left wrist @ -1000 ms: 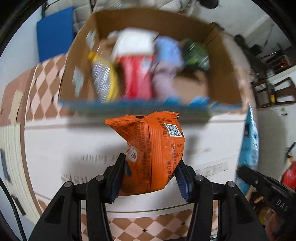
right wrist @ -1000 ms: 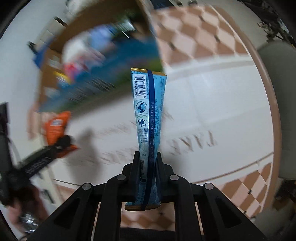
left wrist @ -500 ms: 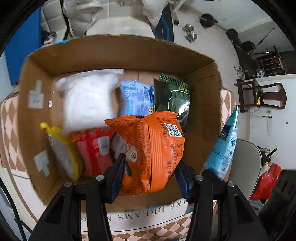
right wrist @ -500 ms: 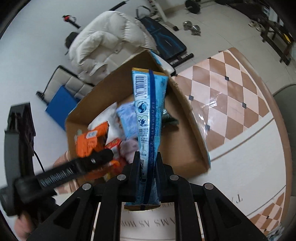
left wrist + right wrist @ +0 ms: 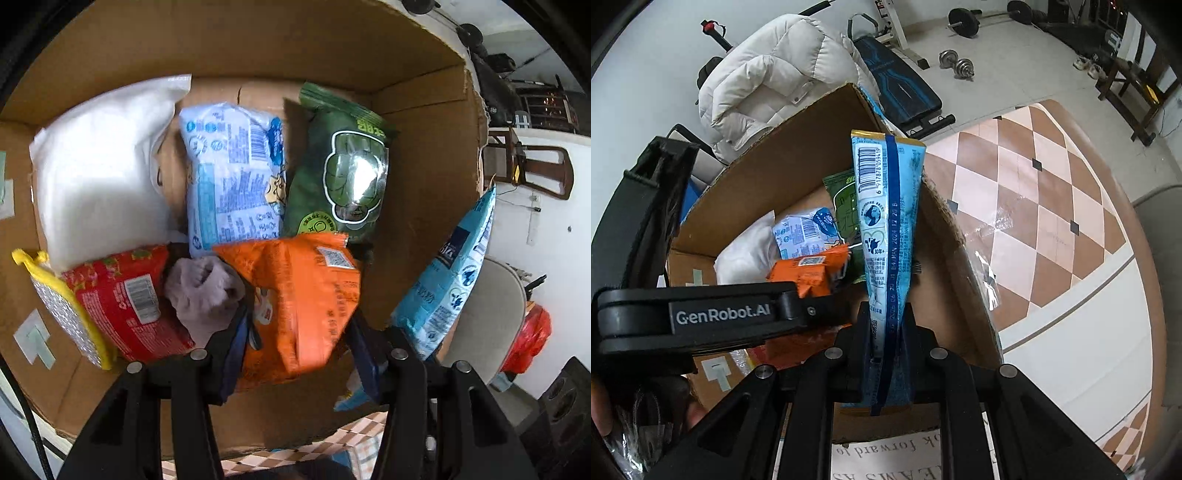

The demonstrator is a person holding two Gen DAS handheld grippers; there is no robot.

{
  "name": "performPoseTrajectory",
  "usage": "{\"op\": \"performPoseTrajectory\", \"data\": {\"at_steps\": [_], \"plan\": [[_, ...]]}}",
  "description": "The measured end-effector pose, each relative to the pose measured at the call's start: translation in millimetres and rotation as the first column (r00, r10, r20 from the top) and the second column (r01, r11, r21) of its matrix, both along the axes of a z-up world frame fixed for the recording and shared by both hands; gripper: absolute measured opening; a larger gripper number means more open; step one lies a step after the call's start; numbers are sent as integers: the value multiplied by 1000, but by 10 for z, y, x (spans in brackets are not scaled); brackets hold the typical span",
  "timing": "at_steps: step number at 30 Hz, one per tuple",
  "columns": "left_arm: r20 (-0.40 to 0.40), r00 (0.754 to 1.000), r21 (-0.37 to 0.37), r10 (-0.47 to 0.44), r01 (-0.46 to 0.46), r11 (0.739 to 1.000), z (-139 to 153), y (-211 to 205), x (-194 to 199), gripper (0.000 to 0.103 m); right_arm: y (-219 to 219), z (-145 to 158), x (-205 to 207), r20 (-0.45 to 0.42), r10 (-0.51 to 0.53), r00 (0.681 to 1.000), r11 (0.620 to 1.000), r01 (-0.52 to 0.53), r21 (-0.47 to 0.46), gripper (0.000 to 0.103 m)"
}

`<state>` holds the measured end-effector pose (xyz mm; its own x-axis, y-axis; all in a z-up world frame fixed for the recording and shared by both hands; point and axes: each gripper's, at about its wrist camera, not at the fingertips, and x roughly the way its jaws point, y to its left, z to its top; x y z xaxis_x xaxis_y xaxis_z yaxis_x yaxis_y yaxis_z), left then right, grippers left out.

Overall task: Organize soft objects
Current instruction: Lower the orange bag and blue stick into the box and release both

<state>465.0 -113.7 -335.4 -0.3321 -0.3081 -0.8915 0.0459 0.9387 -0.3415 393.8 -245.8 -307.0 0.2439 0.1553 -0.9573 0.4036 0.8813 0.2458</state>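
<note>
Cardboard box (image 5: pixel 424 122) on the checkered counter (image 5: pixel 1034 206) holds assorted soft packets. Left hand-held gripper (image 5: pixel 295 350), jaws opening, has the orange packet (image 5: pixel 306 295) between them inside the box. Right hand-held gripper (image 5: pixel 886 332) clamps the light-blue packet (image 5: pixel 886 206) upright at the box's right wall.

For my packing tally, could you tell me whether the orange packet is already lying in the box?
Not yet: the orange packet is over the cardboard box, between the opening jaws.

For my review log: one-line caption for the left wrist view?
Left gripper lowers orange snack packet into cardboard box of soft packets.
</note>
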Motion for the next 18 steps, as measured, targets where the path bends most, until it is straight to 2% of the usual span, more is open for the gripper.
{"op": "performPoseTrajectory", "data": {"at_steps": [2, 4, 6, 9, 11, 12, 14, 17, 18], "plan": [[-10, 1000, -15, 21, -21, 1000, 13, 55, 18, 58, 28, -18, 9, -11, 23, 1000, 1000, -23, -3, 19], [18, 999, -4, 27, -27, 1000, 76, 122, 32, 77, 57, -19, 1, -22, 43, 999, 999, -43, -1, 31], [45, 999, 0, 26, -26, 1000, 160, 182, 39, 84, 82, 7, -15, -25, 61, 998, 998, -62, -21, 51], [90, 996, 21, 9, -11, 1000, 304, 262, 24, 86, 116, 71, -39, -22, 97, 995, 995, -98, -36, 62], [131, 991, 39, -4, -2, 999, 416, 339, -22, 90, 143, 125, -61, -21, 128, 991, 990, -129, -51, 64], [153, 988, 50, -7, 0, 999, 462, 354, -55, 95, 155, 148, -72, -23, 142, 990, 988, -143, -59, 73], [213, 977, 90, -18, -1, 996, 579, 459, -159, 97, 177, 195, -100, -22, 170, 985, 983, -171, -62, 86], [289, 957, 141, -14, -28, 990, 693, 685, -342, 98, 233, 271, -159, -26, 219, 975, 971, -220, -89, 89], [309, 951, 149, -1, -47, 988, 717, 775, -413, 100, 254, 291, -177, -28, 239, 971, 966, -241, -99, 94]]}}
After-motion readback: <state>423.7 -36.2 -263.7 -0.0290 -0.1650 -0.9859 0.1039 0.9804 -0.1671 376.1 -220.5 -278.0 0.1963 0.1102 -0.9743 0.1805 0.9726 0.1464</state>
